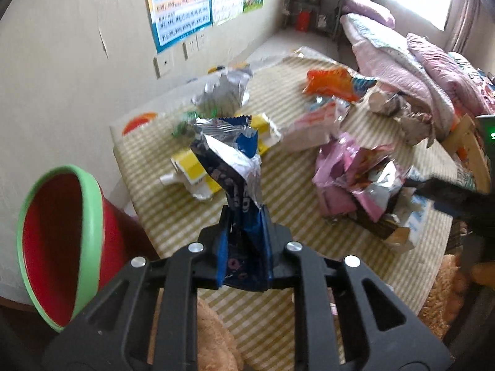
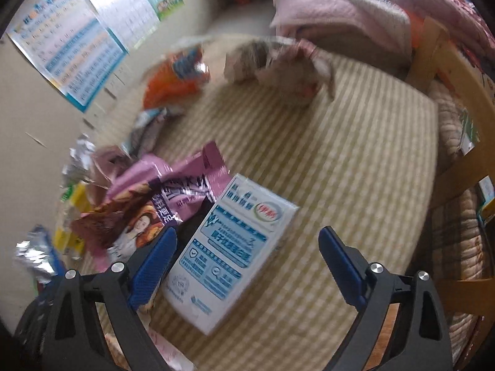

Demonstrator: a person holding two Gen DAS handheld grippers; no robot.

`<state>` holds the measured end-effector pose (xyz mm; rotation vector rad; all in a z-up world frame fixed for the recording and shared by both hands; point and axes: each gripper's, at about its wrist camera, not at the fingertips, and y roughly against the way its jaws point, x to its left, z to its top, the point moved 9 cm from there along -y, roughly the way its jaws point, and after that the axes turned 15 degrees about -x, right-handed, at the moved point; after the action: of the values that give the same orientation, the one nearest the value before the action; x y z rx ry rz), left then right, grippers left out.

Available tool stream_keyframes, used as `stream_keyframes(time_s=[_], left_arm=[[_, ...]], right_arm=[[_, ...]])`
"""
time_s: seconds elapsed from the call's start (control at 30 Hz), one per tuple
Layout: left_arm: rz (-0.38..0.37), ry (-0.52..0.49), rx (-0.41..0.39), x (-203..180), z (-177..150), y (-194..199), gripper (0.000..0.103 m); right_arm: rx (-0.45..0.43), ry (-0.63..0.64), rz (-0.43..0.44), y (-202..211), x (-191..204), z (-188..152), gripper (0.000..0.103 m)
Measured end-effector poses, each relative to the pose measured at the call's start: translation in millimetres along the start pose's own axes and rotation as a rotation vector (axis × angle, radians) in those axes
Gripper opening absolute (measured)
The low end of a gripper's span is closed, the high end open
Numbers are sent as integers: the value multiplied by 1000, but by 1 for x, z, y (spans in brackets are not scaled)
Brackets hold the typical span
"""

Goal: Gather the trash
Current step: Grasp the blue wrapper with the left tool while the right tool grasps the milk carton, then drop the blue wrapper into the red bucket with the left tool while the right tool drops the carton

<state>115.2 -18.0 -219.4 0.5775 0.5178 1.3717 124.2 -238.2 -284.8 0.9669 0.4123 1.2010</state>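
My left gripper (image 1: 244, 219) is shut on a crumpled blue and silver snack wrapper (image 1: 235, 167), which sticks up from between its pads above the striped mat (image 1: 287, 225). A red bin with a green rim (image 1: 62, 244) gapes at the lower left of the left wrist view. My right gripper (image 2: 247, 241) stands open just over a white and blue milk carton (image 2: 229, 247) that lies flat on the mat; the carton sits between its blue pads (image 2: 154, 266) without touching them. A pink and brown wrapper (image 2: 148, 204) lies against the carton's left side.
More trash litters the mat: a yellow and white carton (image 1: 198, 167), a silver foil bag (image 1: 222, 89), an orange bag (image 1: 331, 83), pink wrappers (image 1: 349, 179). Pink quilts (image 1: 402, 61) pile at the right, beside a wooden rail (image 2: 464, 99). Posters (image 1: 179, 6) hang on the wall.
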Motion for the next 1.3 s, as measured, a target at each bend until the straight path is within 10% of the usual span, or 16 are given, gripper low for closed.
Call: stream_keyframes(time_s=[0.23, 0.63, 0.93, 1.3], left_arm=[[-15, 6, -23, -1, 9, 9, 18], [-48, 57, -136, 11, 44, 51, 18], [64, 135, -194, 95, 46, 77, 18], [297, 287, -95, 242, -23, 78, 18]], right_arm=[[-42, -27, 69, 16, -10, -1, 62], [-292, -4, 216, 138, -2, 39, 59], [-340, 178, 413, 188, 116, 32, 59], [-129, 409, 700, 159, 301, -54, 59]])
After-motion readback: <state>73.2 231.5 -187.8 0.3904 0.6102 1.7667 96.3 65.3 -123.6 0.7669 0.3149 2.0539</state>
